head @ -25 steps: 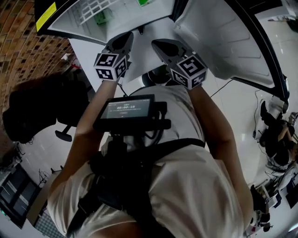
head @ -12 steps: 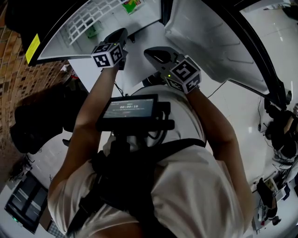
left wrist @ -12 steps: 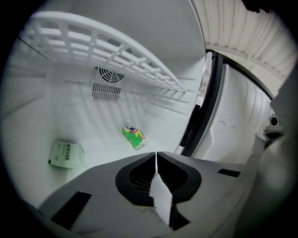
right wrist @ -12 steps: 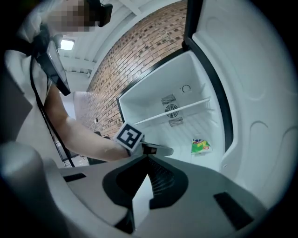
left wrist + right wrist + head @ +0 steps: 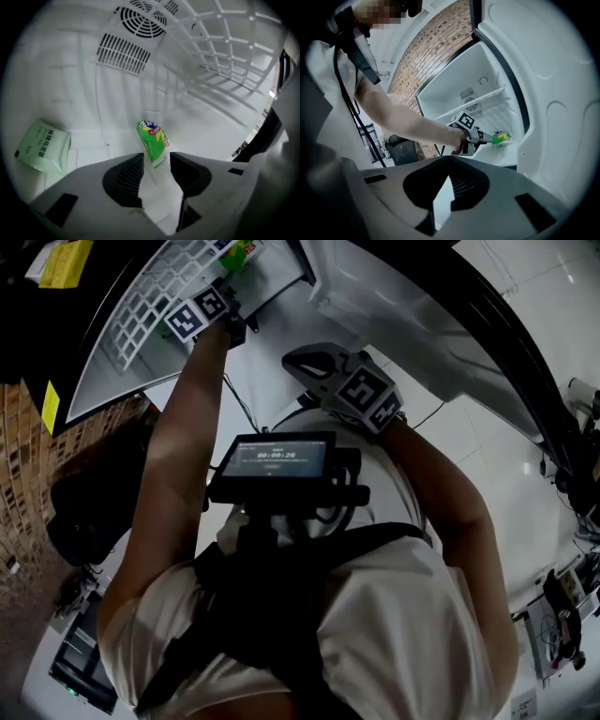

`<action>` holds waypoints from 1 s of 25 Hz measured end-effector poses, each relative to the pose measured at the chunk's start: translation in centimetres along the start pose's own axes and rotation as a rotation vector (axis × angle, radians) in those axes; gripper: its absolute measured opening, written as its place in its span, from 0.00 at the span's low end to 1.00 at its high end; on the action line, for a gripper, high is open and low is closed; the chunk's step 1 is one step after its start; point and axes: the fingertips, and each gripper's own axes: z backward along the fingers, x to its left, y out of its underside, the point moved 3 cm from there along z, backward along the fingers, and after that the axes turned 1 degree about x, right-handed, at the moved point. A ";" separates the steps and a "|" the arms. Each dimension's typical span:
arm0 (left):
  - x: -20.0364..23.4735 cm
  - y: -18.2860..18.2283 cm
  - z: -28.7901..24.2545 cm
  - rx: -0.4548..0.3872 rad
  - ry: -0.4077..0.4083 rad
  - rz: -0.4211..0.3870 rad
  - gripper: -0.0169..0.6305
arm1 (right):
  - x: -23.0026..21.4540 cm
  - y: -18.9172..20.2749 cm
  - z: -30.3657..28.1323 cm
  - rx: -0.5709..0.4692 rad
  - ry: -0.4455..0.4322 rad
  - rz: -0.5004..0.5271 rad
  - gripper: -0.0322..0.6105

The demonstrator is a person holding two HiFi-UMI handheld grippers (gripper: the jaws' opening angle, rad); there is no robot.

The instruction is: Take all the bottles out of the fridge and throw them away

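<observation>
Your left gripper [image 5: 156,155] has its fingers [image 5: 123,180] apart; they have just been opening. Nothing is pressed between them. In the gap between the tips you can see the lower end of the green bottle [image 5: 151,139], which lies tilted on the white floor of the fridge [image 5: 70,93] just ahead of you. Whether the tips touch it cannot be told. Off to the left on the same floor, well apart from the bottle, lies a pale green packet [image 5: 43,146]. A white wire shelf [image 5: 234,56] runs overhead to the right, and a round fan grille [image 5: 140,21] sits high in the back wall.

Your right gripper [image 5: 448,158] has its fingers [image 5: 471,185] together at the tips and holds nothing. It hangs outside the fridge, in front of your body, and points towards the open compartment. From there you see your left arm [image 5: 403,119] stretched into the fridge, with the left gripper's tip right at the green bottle. The open fridge door [image 5: 553,93] stands to the right, and a brick wall [image 5: 436,47] rises behind the fridge on the left.
</observation>
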 end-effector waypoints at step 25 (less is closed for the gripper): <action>-3.9 5.1 7.2 -0.023 0.096 -0.166 0.06 | -1.4 0.4 0.8 -0.008 0.075 0.008 0.04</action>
